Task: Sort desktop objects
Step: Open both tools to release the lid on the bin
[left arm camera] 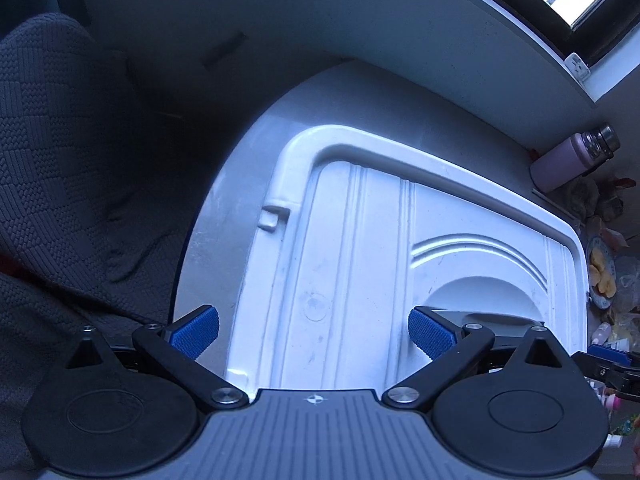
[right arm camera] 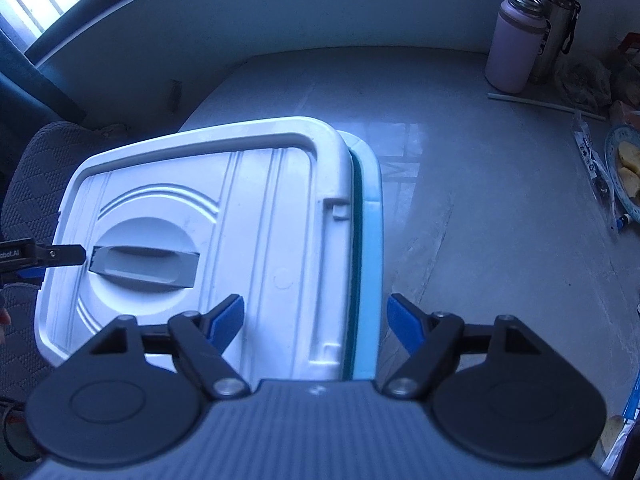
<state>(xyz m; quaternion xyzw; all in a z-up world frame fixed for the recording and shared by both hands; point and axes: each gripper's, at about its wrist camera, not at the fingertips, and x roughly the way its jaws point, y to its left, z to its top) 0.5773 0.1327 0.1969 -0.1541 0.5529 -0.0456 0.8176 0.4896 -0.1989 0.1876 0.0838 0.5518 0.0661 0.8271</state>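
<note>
The white lid [right arm camera: 208,240] sits askew on my blue storage box [right arm camera: 370,240], not yet lifted clear. My right gripper [right arm camera: 316,322] gapes, straddling the lid's right edge; my left gripper [left arm camera: 314,332] hangs released over its other end. Beyond the box, the pink bottle [right arm camera: 514,46], steel flask [right arm camera: 556,20] and plate [right arm camera: 618,168] wait unsorted: barely begun, I judge.

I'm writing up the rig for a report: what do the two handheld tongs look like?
Both match: the left tongs and right tongs have black linkage arms with silver pivot screws, blue ribbed finger pads, round black discs either side, and a grey ribbed body bearing a small compass-like mark. White lettering shows on the left one's side.
</note>
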